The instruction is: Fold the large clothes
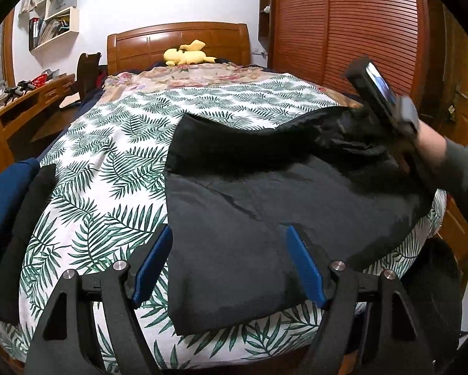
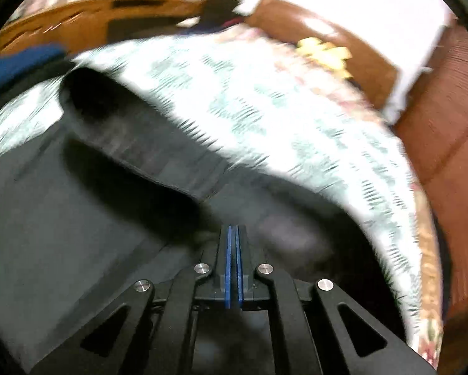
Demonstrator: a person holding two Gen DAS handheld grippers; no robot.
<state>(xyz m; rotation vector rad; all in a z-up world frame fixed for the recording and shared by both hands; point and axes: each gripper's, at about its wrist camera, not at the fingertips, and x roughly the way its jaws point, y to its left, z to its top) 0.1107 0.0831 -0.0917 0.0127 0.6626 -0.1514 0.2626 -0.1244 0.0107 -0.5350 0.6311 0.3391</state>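
A large black, matte-fabric garment (image 1: 265, 206) is spread over the near right part of a bed covered by a white sheet printed with green fern leaves (image 1: 115, 162). Its lower hem is laid close to the near edge of the bed, and its right side is draped to the right edge. A black sleeve-like section (image 1: 234, 143) is raised off the body of the garment and stretched from mid-bed towards the right edge.

The left gripper (image 1: 229, 250) is positioned low over the near left corner of the garment, its blue-padded fingers (image 1: 152, 262) spread wide and holding nothing. The right gripper (image 2: 234, 237) is seen with its blue pads pressed together at the bunched right end of the raised section; whether fabric is pinched between them cannot be told, as the right wrist view is blurred. The right hand (image 1: 427, 143) is seen on its handle at the right edge.

A folded dark blue cloth (image 1: 2, 206) is noted at the near left edge of the bed. A yellow plush toy (image 1: 187, 54) is noted at the wooden headboard (image 1: 177, 42).
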